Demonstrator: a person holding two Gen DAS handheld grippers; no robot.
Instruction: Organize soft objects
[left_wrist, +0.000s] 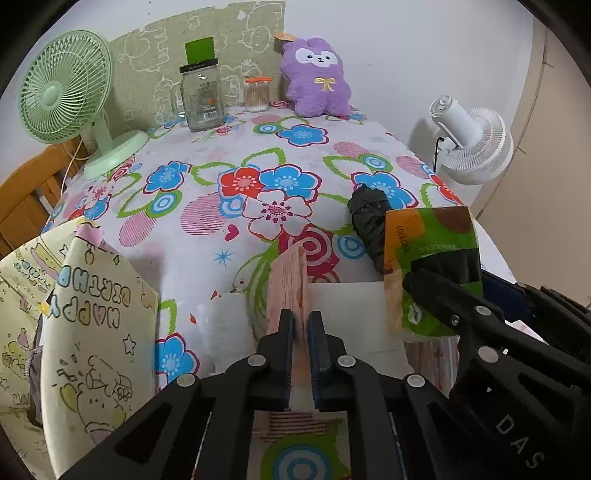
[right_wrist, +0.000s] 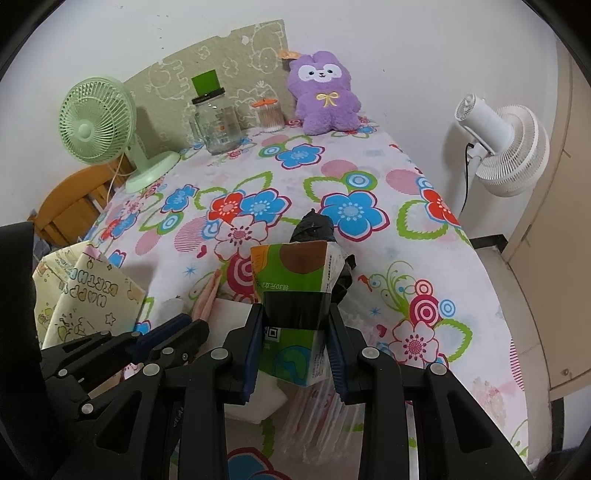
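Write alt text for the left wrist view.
The left gripper is shut on a thin pink packet over a floral tablecloth. At right, the right gripper clamps a green tissue pack.

The gift bag (left_wrist: 92, 332) is cut off at the left edge; the tissue pack (right_wrist: 295, 295) hides most of the black bundle (right_wrist: 314, 229).

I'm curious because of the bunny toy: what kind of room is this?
Probably a room in someone's home. A flowery tablecloth covers the table, a purple plush bunny leans on the wall, and a green desk fan stands nearby.
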